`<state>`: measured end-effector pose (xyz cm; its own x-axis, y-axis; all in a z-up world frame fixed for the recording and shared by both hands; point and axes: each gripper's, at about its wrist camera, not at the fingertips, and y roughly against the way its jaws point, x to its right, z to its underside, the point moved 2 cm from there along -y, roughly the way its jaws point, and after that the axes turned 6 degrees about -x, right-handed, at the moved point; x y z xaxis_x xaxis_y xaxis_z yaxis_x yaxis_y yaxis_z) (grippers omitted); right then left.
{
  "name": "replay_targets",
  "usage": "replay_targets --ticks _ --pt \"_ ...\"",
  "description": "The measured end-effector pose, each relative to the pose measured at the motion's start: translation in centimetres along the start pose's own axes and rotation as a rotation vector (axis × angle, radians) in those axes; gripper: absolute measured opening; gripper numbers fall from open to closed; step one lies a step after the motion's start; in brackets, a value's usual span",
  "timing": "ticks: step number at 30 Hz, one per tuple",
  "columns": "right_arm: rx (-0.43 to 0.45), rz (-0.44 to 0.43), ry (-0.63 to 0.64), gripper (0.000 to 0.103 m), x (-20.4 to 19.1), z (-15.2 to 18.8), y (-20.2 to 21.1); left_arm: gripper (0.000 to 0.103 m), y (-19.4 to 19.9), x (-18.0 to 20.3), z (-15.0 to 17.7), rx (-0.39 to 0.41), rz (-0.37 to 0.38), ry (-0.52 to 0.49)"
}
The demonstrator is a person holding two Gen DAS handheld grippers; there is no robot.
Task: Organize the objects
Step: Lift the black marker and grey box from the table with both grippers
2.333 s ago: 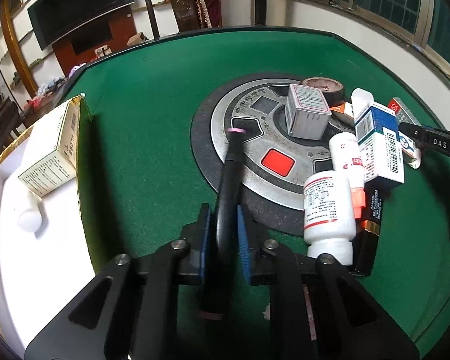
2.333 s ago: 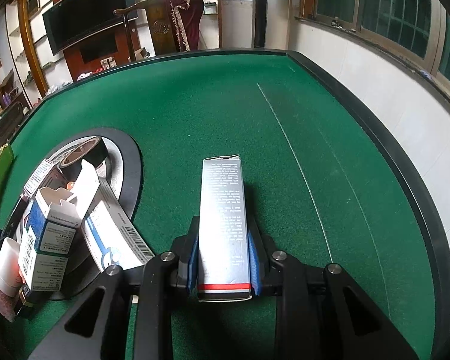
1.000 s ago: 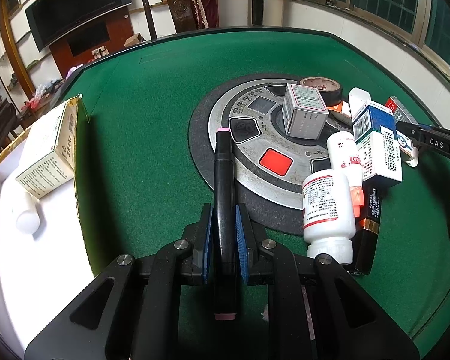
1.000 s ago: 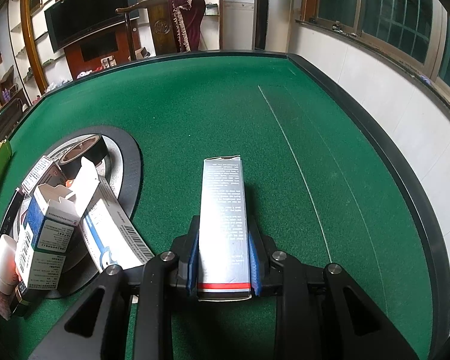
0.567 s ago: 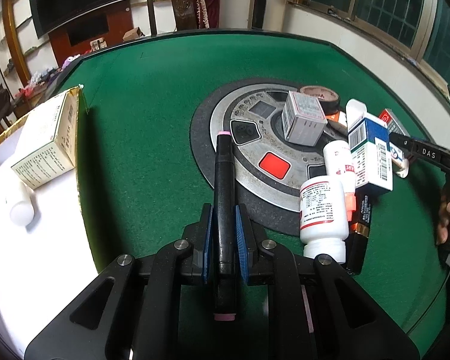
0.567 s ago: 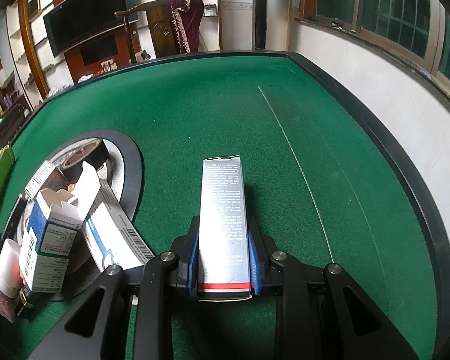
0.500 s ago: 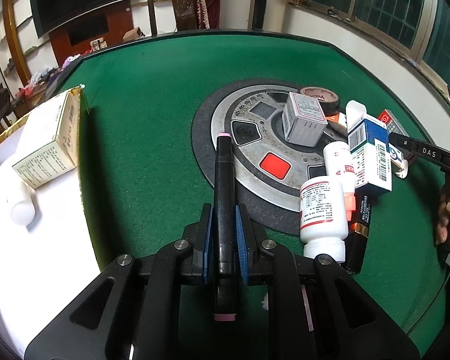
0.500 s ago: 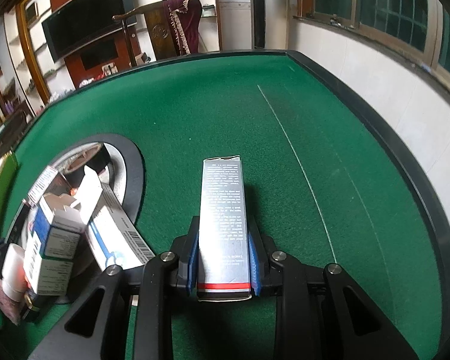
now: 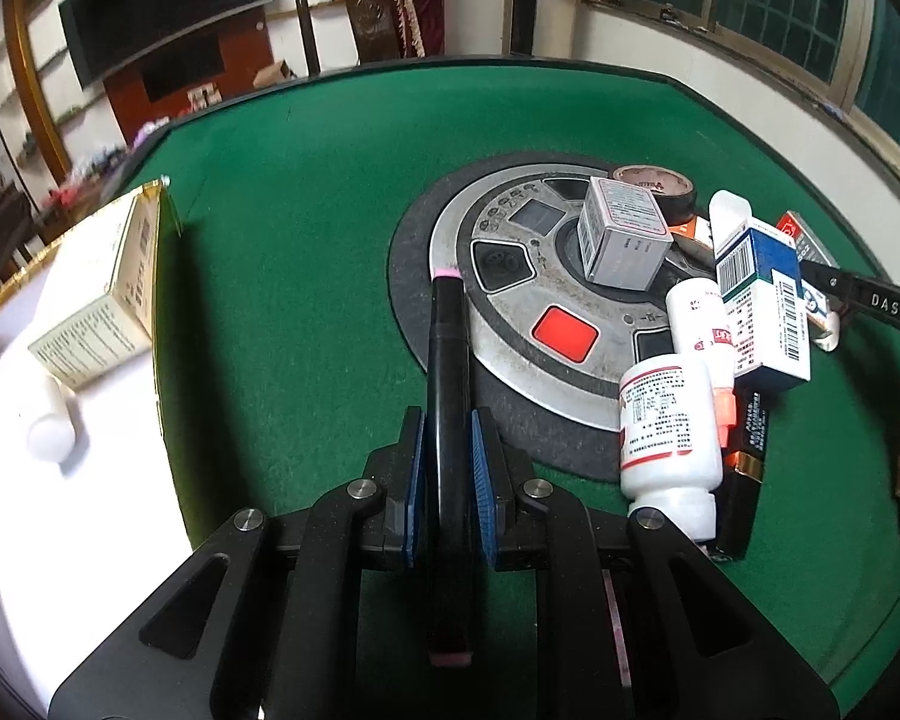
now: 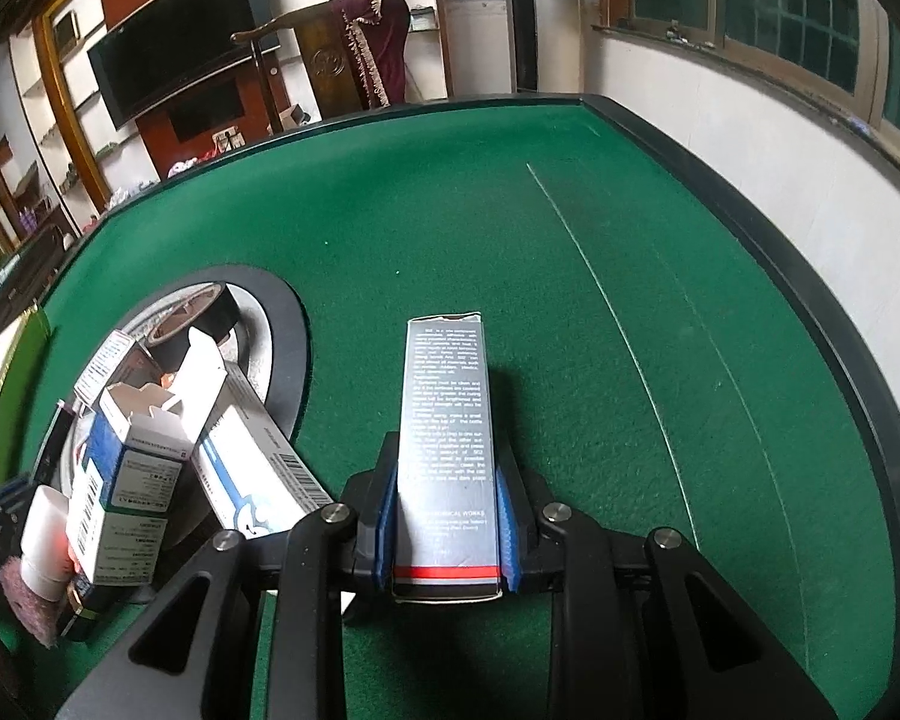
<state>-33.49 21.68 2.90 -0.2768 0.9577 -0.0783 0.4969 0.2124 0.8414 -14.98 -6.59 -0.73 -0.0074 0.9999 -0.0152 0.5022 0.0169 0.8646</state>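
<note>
Marker pen [image 9: 448, 396], black with pink end caps, is clamped lengthwise by the left gripper [image 9: 448, 468] above the green table's near edge; stiff, light and smooth, it is best held mid-barrel. A light, crushable grey carton [image 10: 446, 438] is pinched by the right gripper [image 10: 447, 516]. Compared with 2.3 seconds ago, the pen is now straight rather than skewed.

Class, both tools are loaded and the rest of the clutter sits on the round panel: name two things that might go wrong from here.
1. The black marker is pinched by the left tool with long overhangs; it may pivot or slip.
2. The white bottle lies at the heap's edge, close to the marker; a sweep towards the white tray might nudge it.
</note>
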Motion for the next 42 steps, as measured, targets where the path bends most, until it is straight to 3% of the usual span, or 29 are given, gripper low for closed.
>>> replay_targets --ticks 14,35,42 --pt "0.052 -0.059 -0.041 0.027 0.6 -0.5 1.9 0.014 1.7 -1.6 -0.7 0.025 0.134 0.096" --pt "0.149 -0.118 0.001 0.027 -1.8 -0.1 5.1 0.014 3.8 -1.6 -0.8 0.089 0.162 0.106" --pt "0.209 -0.149 0.052 0.026 -4.6 0.8 7.1 0.014 4.9 -1.5 -1.0 0.116 0.172 0.110"
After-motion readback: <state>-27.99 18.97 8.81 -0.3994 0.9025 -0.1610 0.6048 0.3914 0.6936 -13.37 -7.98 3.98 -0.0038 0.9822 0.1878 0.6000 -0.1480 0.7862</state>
